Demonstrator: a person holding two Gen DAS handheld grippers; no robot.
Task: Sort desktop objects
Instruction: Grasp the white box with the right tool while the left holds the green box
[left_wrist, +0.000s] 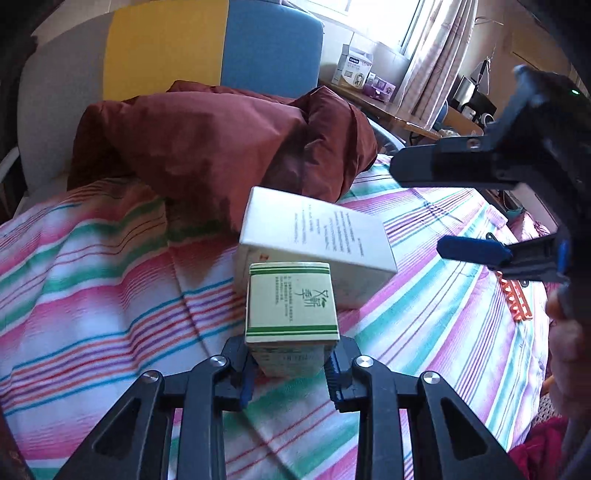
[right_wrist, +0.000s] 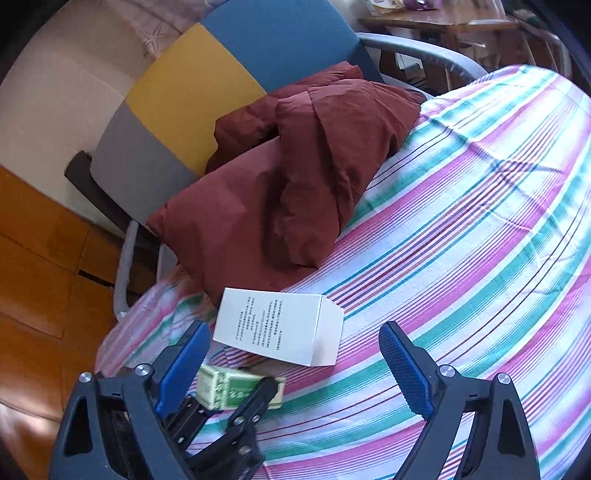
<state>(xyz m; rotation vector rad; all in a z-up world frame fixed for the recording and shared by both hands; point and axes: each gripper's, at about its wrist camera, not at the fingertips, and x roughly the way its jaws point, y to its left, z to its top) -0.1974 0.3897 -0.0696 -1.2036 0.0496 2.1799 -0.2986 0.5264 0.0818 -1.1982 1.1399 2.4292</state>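
A small beige box with green stripes stands on the striped cloth, and my left gripper is shut on its near end. Touching it from behind lies a larger white box with printed text, tilted. My right gripper hovers open at the right, above and beside the white box. In the right wrist view the white box lies just beyond my open right gripper, nothing between its blue pads. Lower left there, the left gripper clasps the green-striped box.
A dark red padded jacket is heaped behind the boxes, against a chair back of yellow and blue panels. An orange ridged item lies at the right. A wooden desk with small boxes stands by the window. A hand shows at the right edge.
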